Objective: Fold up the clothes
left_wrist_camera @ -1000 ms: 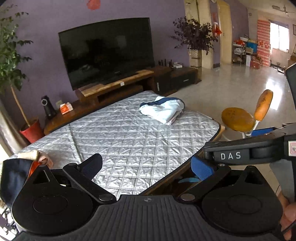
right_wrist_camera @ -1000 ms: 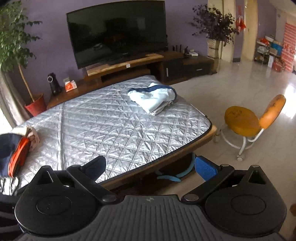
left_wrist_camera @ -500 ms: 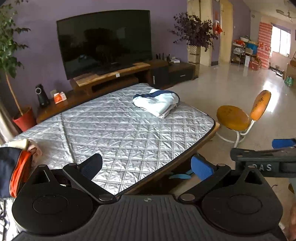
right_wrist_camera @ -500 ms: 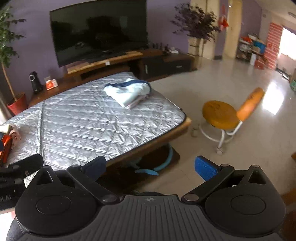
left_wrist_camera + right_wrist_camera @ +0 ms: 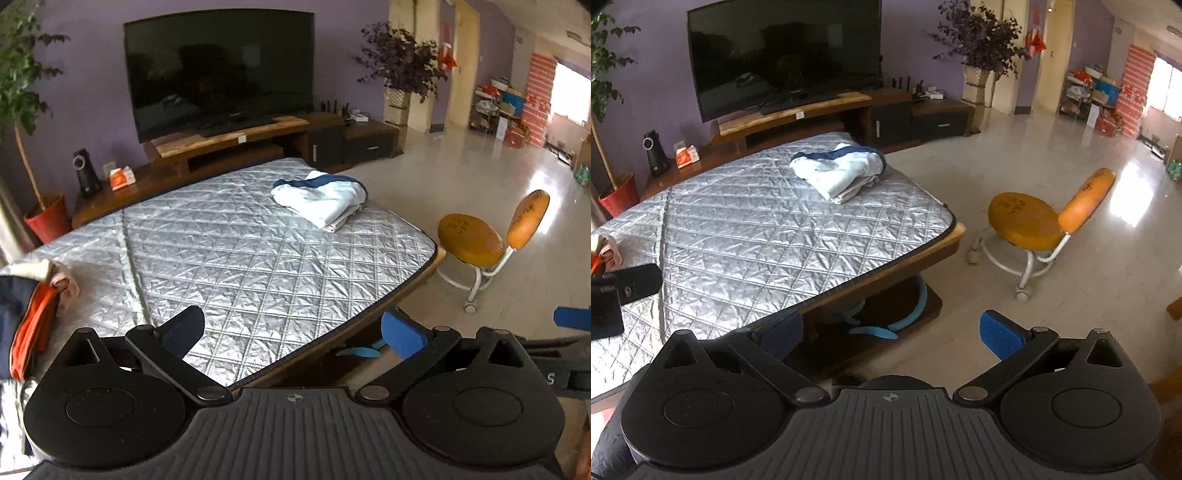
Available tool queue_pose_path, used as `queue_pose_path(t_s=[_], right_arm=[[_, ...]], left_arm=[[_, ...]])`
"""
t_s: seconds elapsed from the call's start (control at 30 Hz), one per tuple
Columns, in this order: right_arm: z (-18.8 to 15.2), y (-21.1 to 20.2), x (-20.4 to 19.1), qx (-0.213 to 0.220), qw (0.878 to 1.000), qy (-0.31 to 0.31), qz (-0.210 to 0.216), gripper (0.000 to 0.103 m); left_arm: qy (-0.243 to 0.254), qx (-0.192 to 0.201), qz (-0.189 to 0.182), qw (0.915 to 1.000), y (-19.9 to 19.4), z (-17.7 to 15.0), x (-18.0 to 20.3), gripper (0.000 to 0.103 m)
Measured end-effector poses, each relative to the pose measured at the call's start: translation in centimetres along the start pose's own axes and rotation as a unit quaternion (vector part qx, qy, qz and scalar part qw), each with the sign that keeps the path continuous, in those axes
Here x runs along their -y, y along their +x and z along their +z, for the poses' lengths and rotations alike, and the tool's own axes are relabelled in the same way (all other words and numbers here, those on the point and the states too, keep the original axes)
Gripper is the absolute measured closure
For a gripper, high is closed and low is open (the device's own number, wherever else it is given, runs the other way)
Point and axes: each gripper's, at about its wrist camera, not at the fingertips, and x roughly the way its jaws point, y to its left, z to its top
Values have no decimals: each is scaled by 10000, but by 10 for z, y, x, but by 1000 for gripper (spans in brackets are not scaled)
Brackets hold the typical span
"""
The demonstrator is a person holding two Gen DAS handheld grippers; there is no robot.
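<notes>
A folded white and navy garment [image 5: 321,197] [image 5: 838,171] lies at the far right part of the silver quilted table [image 5: 229,258] [image 5: 757,236]. A pile of orange, navy and beige clothes [image 5: 33,306] sits at the table's left edge; only a sliver of that pile [image 5: 605,251] shows in the right wrist view. My left gripper [image 5: 291,328] is open and empty above the table's near edge. Off the table's front corner, over the floor, my right gripper [image 5: 890,332] is open and empty too. Each gripper's body shows at the edge of the other's view.
An orange stool chair [image 5: 484,240] [image 5: 1038,221] on castors stands on the tiled floor right of the table. Behind the table are a wooden TV stand [image 5: 229,144] with a large television [image 5: 221,74], and potted plants at the left and right. Blue slippers [image 5: 886,325] lie under the table.
Both grippers drew back and swung right, then settled; the right one now hangs past the table's corner. The right gripper slid lower in the left wrist view. Both stayed open.
</notes>
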Motion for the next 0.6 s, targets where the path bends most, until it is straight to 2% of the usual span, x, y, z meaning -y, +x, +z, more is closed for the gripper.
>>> queue_pose_path(t_s=[0.1,0.2,0.23,0.33,0.4,0.43,0.53,0.6], right_arm=[[1,0,-4,6,10000,-64,72,0],[2,0,-6,16,9999,-105,103,0],[2,0,-6,18,9999,-108,112,0],[2,0,-6,9,9999,-111,122,0],[3,2,-6,1,9999,-128,107,0],[3,3,-5,-7,9999,-133,103,0],[2,6,-6,-57,9998,-132,102,0],[1,9,-7,-98,9998,-152,92,0]], left_arm=[[-251,-210,-261,9991,4,2,-8,0],[-668,-489,-803,9933,12,0,-18,0],[-760,-524,-865,9920,15,-2,-20,0],[-452,-425,-334,9975,18,-7,-13,0],[-379,-399,-208,9983,18,-8,-12,0],[-364,-384,-171,9985,18,-8,-12,0],[-600,-311,-391,9969,21,-11,-18,0],[-594,-129,-359,9975,22,-13,-19,0]])
